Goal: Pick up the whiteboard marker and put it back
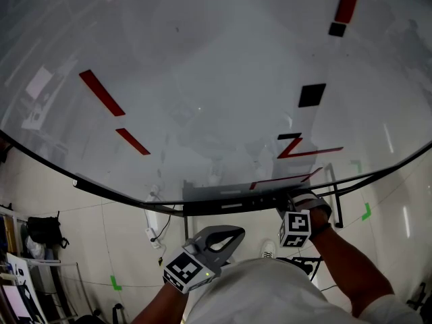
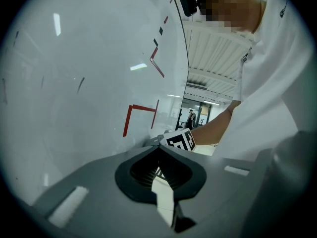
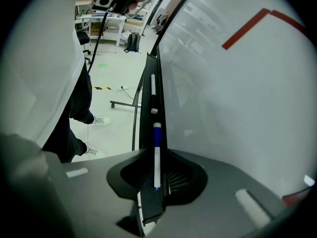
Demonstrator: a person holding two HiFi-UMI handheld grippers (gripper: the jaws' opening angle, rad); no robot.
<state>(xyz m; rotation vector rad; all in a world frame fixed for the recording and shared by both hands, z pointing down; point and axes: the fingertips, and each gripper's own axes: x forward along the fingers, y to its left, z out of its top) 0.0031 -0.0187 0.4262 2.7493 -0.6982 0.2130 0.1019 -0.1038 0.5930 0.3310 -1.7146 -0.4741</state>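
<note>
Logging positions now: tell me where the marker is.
In the right gripper view, the marker sits between the jaws of the right gripper, lying along the tray at the bottom edge of the whiteboard.

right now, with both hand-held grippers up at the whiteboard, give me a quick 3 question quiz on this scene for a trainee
1. True or false: the left hand-held gripper has the whiteboard marker between its jaws.
2. What colour is the cap of the whiteboard marker? A red, B blue, C green.
3. Fill in: the marker lies in line with the dark ___ that runs along the bottom edge of the whiteboard.

Key
1. False. Its jaws are together with nothing between them; the marker sits between the jaws of the right hand-held gripper.
2. B.
3. Tray.
</note>
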